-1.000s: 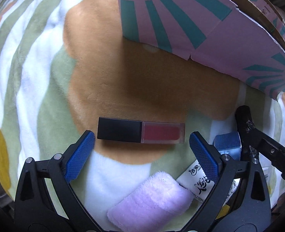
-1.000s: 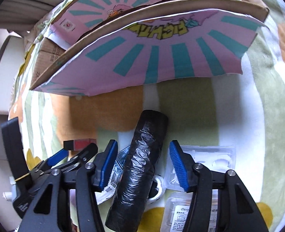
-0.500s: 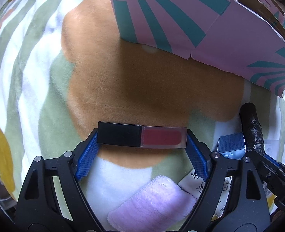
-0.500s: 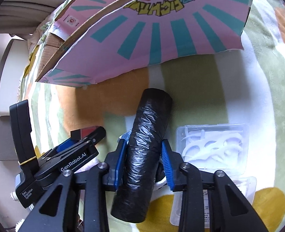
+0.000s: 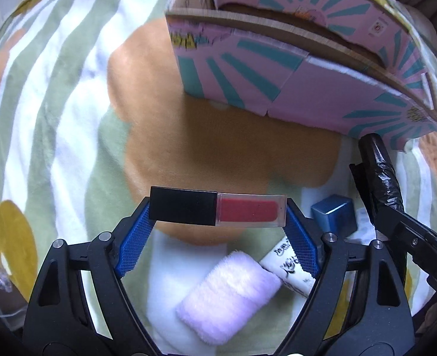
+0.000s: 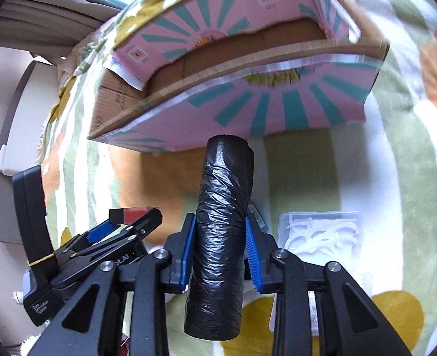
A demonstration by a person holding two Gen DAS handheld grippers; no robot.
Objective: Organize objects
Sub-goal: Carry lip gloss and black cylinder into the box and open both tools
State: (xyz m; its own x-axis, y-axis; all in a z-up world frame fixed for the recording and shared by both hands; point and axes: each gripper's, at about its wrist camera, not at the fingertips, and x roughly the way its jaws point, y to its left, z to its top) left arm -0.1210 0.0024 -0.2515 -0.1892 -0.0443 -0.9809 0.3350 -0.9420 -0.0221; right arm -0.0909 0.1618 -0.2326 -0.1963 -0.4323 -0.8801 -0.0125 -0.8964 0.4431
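We are gripping two things at once above a fluffy striped blanket (image 5: 70, 95) with orange and yellow blotches. Our left tool (image 5: 217, 228) is clamping a lip gloss tube (image 5: 218, 210) end to end: one blue pad is pressing the black cap at 9 o'clock, the other is pressing the clear, red-filled end at 3 o'clock, so the jaws are standing fairly wide with the tube lying crosswise between them, clear of the blanket. Our right tool (image 6: 221, 247) is squeezing a black roll of bags (image 6: 223, 231) tightly near its middle, the pads pressing on both sides; the roll is running lengthwise along the fingers, its far end pointing toward 12 o'clock at the box. The pink cardboard box (image 6: 248, 112) with teal rays is sitting open on the blanket at 12 o'clock in both views, its brown inside showing. In the left wrist view, a lilac fluffy pad (image 5: 227, 293) is lying at 6 o'clock under the tube, a white packet with black lettering (image 5: 289, 267) is just beside it toward 4 o'clock, and a small blue box (image 5: 334, 215) is sitting at 3 o'clock. In the right wrist view, a clear case of white floss picks (image 6: 322, 231) is lying at 3 o'clock of the roll.
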